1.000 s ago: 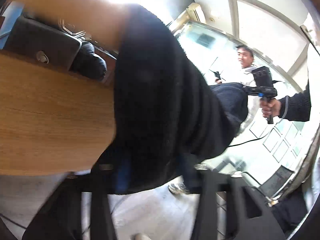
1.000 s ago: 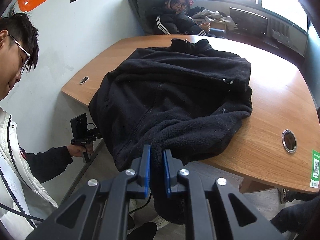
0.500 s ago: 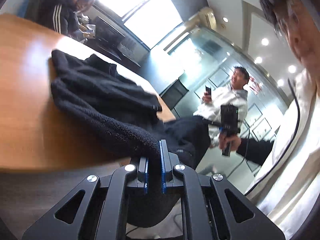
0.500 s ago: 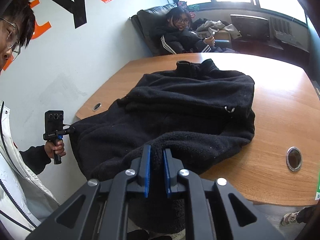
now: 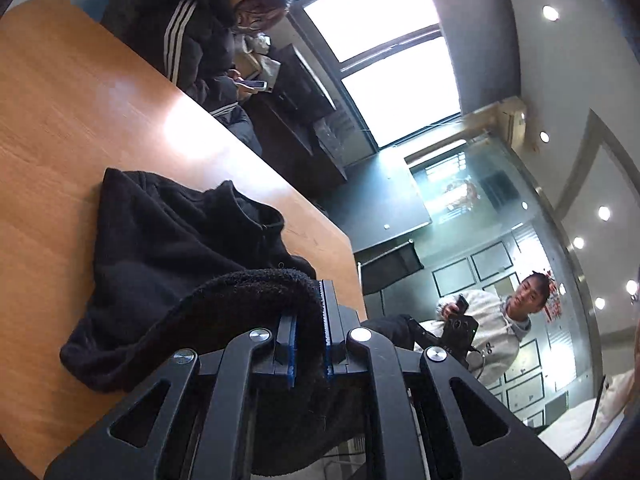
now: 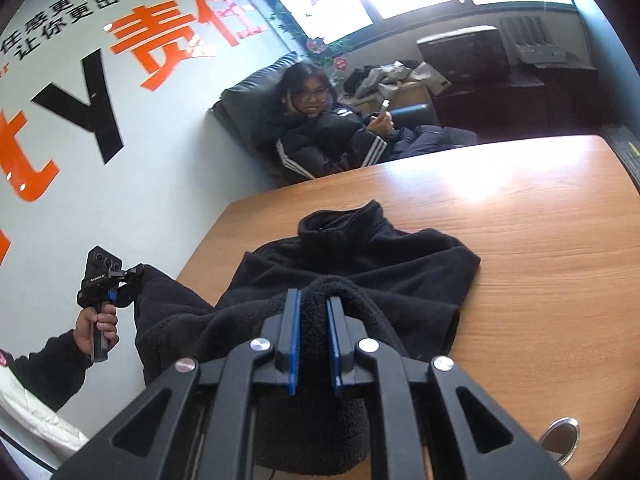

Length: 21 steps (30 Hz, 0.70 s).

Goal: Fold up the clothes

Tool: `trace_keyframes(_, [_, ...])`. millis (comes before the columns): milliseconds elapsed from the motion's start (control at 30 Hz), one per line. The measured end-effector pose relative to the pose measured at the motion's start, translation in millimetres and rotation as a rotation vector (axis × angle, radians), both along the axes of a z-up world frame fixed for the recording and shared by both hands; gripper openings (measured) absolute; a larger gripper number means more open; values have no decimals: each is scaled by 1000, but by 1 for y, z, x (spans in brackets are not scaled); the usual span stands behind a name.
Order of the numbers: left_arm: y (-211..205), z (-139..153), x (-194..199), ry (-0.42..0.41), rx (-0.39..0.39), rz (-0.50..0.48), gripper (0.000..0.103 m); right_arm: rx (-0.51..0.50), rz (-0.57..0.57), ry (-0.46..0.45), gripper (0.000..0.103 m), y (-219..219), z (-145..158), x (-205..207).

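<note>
At the bottom of each wrist view a claw pinches a thick fold of the black fleece jacket (image 6: pixel 360 264): the right claw (image 6: pixel 313 300) and the left claw (image 5: pixel 308 312) each grip the hem, likely to carry it toward the collar. Beyond, mid-frame, the jacket lies rumpled on the table (image 6: pixel 540 240), collar farthest.

a wooden table (image 6: pixel 540 240) carried a black fleece jacket (image 6: pixel 380 256), its collar end flat on the top. a round grommet (image 6: pixel 560 438) sat near the table's edge.
</note>
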<state>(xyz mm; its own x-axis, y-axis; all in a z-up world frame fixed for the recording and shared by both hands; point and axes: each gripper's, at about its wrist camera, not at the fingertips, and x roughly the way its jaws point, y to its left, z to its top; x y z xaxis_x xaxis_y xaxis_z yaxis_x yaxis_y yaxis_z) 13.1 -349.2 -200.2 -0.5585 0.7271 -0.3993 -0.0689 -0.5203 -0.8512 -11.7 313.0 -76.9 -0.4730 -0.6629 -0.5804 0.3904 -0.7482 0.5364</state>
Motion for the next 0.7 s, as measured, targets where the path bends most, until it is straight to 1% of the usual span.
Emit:
trace_keyframes(67, [-2,-18,-43,-76,-1,6,9,-1,-28,-73,12,-3,-17,-39])
trace_keyframes(100, [-3,-28,-64,-115,-2,9,10,6,-38,-109,12,-6,-27,-57])
trace_keyframes(167, [-7,-62,-102,-223,14,-5,15,25,-59,-179,13,-13,-48,-90])
trace_keyframes(233, [-15,-96,-127,-323,61,5,25,46,-102,-244,16,-18,-65,-117])
trace_keyframes(267, [-21,-104,-134,-368,84,19,37,53,-126,-271,17,-19,-71,-128])
trace_keyframes(300, [-26,-111,-142,-412,106,32,48,60,-149,-298,21,-20,-76,-139])
trace_keyframes(333, [-29,-114,-148,-437,105,27,51,82,-161,-306,26,-21,-76,-147])
trace_keyframes(367, [-32,-108,-154,-440,53,8,51,112,-166,-302,37,-22,-73,-152])
trace_keyframes(400, [-33,-97,-157,-410,-15,-5,56,148,-171,-268,53,-20,-63,-156])
trace_keyframes(433, [-34,-82,-158,-377,-69,-10,58,179,-170,-223,61,-19,-50,-158])
trace_keyframes(467, [-37,-61,-151,-325,-121,-11,63,216,-160,-172,75,-19,-35,-159])
trace_keyframes(500, [-39,-40,-145,-274,-173,-12,68,259,-145,-117,78,-19,-19,-159])
trace_keyframes(533, [-39,-23,-140,-229,-219,-15,71,300,-112,-60,79,-21,-3,-155])
trace_keyframes(567, [-35,-4,-132,-171,-271,-26,79,340,-69,-3,79,-24,14,-148])
trace_keyframes(600, [-30,15,-125,-113,-324,-38,88,380,-26,54,81,-28,30,-141])
trace_keyframes(633, [-19,29,-114,-58,-381,-74,92,419,43,91,83,-34,40,-130])
trace_keyframes(667, [-5,34,-104,-27,-435,-134,96,458,125,116,85,-43,47,-117])
trace_keyframes(700, [10,39,-95,2,-488,-196,96,497,213,128,85,-52,47,-103])
